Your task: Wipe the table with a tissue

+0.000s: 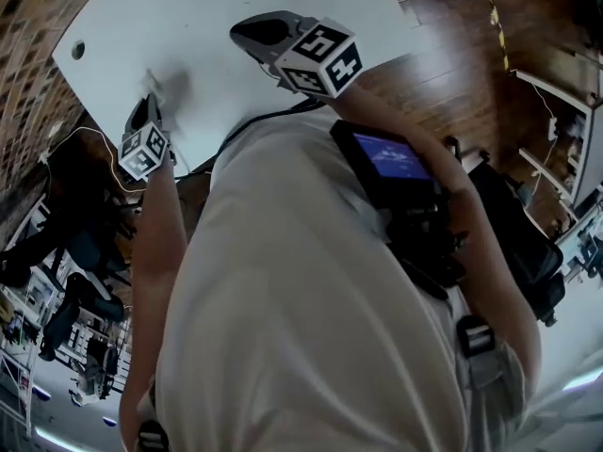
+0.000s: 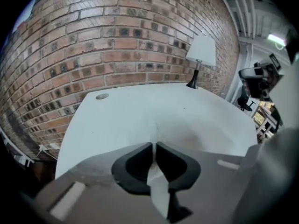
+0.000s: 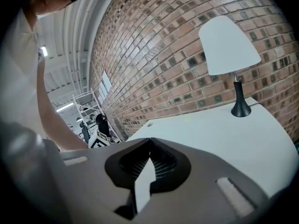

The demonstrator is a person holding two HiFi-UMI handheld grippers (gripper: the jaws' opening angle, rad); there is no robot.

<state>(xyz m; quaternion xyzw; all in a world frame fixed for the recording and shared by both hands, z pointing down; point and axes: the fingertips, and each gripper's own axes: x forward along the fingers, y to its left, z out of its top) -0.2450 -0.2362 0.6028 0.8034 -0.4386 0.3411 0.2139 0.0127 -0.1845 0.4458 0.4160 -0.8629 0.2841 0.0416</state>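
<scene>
Tissue (image 1: 150,83), white and small, is clamped between the fingers of the left gripper (image 2: 154,146), which are drawn together on it. A strip of it shows in the narrow gap between them. It sits over the near left part of the white tabletop (image 1: 198,17), pointing down at the surface. Contact with the surface cannot be confirmed. The right gripper (image 3: 150,141) is held over the near edge of the tabletop, well apart from the left one. Its fingers are together at the tips with nothing between them. A white-shaded lamp (image 3: 230,45) stands upright at the tabletop's far corner, beside the brick wall (image 2: 117,41).
</scene>
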